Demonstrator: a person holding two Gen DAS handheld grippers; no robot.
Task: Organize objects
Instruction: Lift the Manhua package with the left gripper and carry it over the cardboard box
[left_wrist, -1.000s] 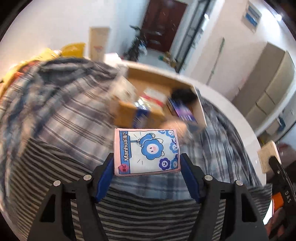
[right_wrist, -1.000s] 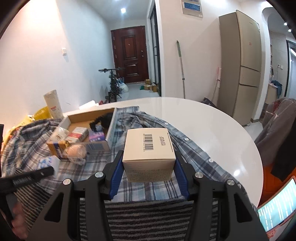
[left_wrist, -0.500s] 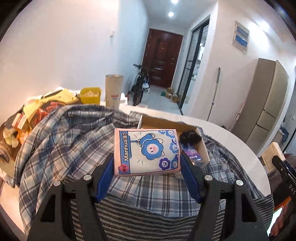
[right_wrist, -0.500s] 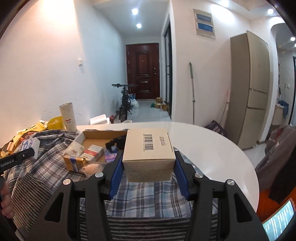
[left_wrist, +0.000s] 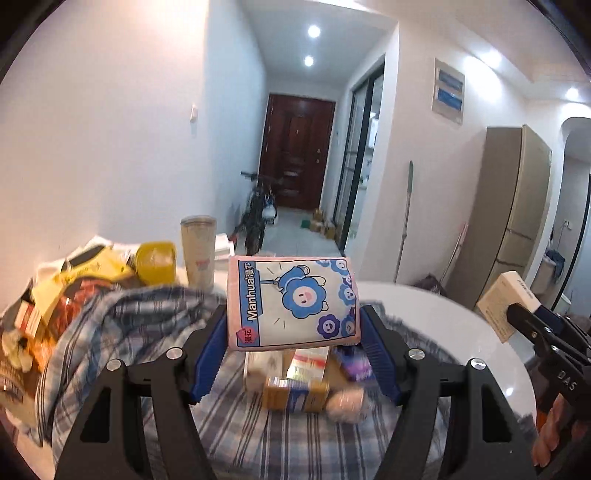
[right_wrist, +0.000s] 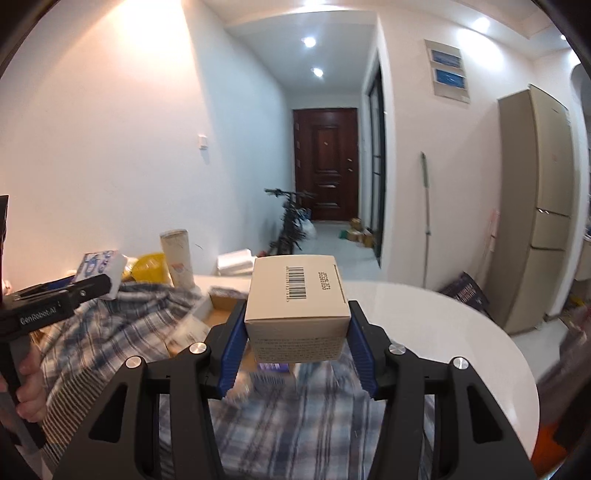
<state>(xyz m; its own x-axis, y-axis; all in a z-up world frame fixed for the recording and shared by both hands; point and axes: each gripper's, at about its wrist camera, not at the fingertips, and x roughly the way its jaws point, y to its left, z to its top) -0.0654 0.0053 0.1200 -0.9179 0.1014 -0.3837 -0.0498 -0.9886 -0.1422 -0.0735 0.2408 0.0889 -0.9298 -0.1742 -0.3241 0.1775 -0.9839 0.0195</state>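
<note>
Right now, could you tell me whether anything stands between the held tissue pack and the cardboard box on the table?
Nothing visible does. The tissue pack hangs in the left gripper above the cardboard box, with only open air between; the box already holds several items.

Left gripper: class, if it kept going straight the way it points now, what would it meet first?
Holding the tissue pack, the left gripper points slightly downward over the plaid shirt. Probably the open cardboard box of small items comes first, though blur leaves depth uncertain.

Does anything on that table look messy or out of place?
Yes: a plaid shirt lies rumpled across the round white table, with an open cardboard box of small items resting on it. Packets are heaped at the left edge.
</note>
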